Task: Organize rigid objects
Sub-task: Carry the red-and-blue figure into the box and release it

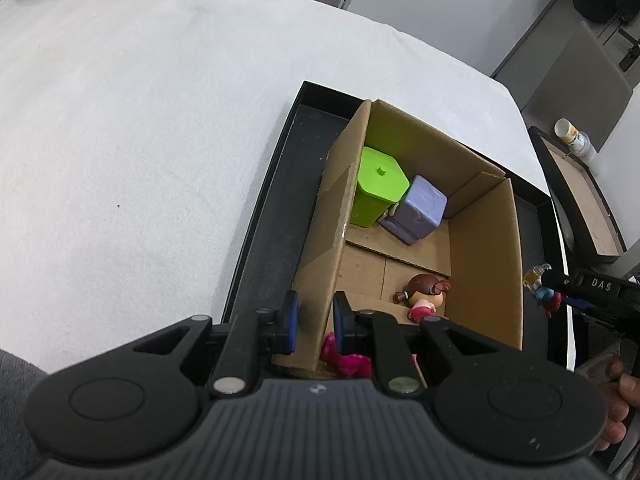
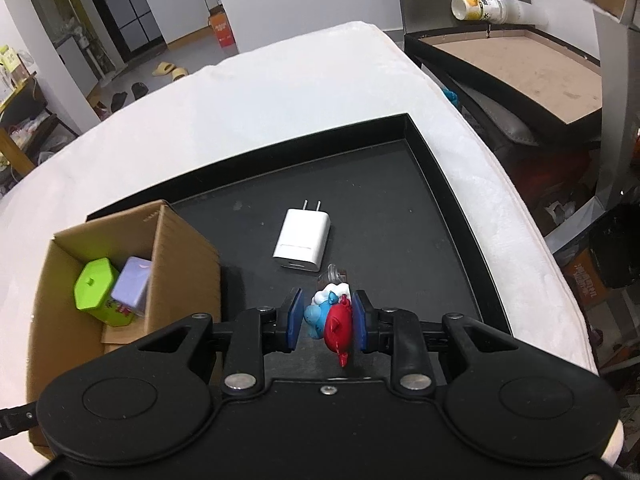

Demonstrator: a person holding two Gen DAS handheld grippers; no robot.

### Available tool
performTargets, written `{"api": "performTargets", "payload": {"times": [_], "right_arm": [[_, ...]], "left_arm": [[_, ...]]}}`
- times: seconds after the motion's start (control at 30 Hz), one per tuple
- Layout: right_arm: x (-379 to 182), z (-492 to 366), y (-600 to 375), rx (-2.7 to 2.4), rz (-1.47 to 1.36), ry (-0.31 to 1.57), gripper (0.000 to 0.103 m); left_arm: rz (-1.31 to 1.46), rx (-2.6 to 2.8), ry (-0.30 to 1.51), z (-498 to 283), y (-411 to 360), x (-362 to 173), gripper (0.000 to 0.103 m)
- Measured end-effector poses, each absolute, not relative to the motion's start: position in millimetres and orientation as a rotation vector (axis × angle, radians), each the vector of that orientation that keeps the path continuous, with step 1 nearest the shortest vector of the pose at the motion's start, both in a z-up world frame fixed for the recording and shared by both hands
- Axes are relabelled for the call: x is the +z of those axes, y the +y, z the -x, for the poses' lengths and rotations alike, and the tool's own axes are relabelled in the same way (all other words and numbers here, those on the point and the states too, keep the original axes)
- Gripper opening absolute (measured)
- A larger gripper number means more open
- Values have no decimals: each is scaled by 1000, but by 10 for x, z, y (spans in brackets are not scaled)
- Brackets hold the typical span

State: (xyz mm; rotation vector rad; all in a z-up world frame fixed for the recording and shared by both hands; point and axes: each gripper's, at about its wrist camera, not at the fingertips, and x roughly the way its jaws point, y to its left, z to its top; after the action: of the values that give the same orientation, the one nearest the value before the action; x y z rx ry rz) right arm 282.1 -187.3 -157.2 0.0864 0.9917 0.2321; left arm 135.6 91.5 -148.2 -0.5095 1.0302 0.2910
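Right gripper (image 2: 327,318) clamps blue-red figurine (image 2: 330,316) | left gripper (image 1: 316,322) pinches cardboard box (image 1: 486,264) wall | "DAS" legible

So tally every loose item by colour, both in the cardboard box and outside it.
Green: 1, hexagonal lidded container
Lilac: 1, cube-shaped container
Pink: 2, brown-haired doll and magenta toy, partly hidden
White: 1, wall charger on the black tray
Blue and red: 1, figurine in the right tongs
Total: 6
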Motion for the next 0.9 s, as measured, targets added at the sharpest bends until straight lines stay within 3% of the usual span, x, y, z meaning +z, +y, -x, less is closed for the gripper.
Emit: {"api": "performTargets", "payload": {"times": [0.9], "right_arm": [[-1075, -2612, -1485, 330, -78, 900, 26]], "left_arm": [[513, 230, 1012, -1306, 937, -1475, 15]]}}
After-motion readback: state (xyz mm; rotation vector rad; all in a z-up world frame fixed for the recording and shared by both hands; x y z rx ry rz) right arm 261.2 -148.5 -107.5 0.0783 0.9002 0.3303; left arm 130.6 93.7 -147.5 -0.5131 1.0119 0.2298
